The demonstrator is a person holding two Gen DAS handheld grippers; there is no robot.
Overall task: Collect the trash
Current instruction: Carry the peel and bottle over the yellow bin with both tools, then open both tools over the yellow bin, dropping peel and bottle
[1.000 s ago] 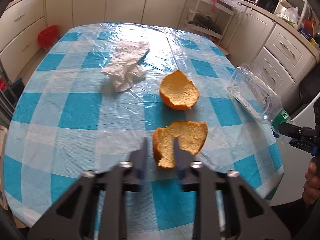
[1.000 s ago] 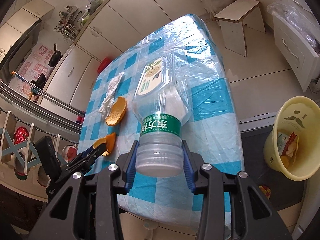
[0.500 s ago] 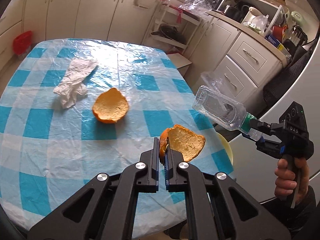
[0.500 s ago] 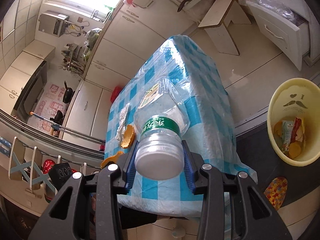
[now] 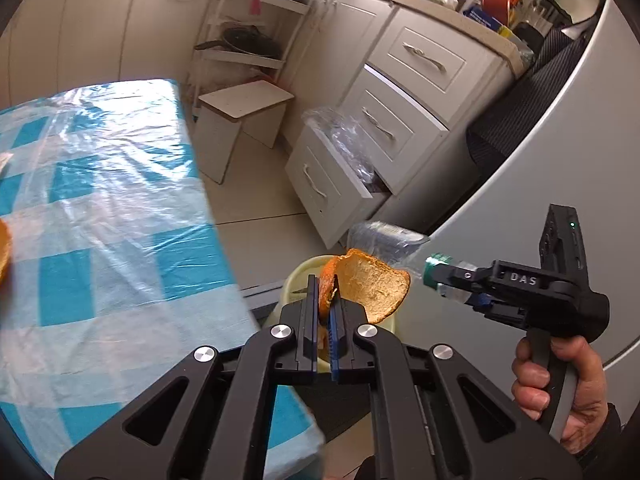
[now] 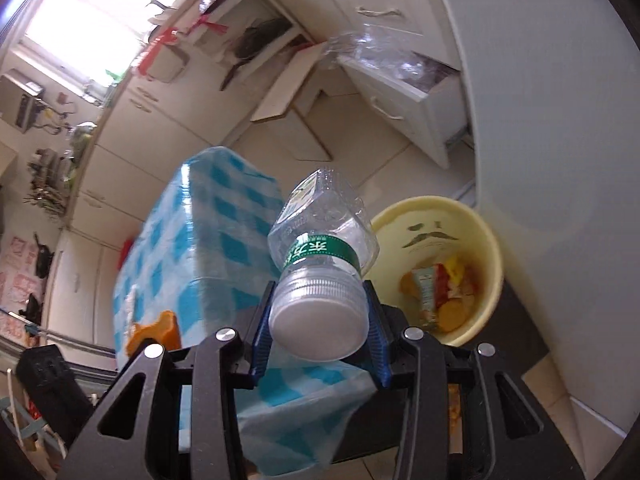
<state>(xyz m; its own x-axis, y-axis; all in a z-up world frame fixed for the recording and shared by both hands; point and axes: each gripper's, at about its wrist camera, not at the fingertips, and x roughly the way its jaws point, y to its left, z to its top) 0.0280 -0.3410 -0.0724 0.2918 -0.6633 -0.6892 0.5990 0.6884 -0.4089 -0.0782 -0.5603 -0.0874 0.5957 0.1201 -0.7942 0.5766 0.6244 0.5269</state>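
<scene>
Bench draped in a blue-and-white checked cloth under clear plastic film. At the left edge of the left wrist view, on the bench, a sliver of orange peel, cut off by the frame. Tiled floor beside the bench, carrying a yellow bin with a moustache face just off the bench's near corner, wrappers and peels inside. Farther along the floor past the bench's far end, a small white stool.

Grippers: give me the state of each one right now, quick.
Left gripper: closed on the orange peel.
Right gripper: closed on the capped neck of the plastic water bottle.
</scene>
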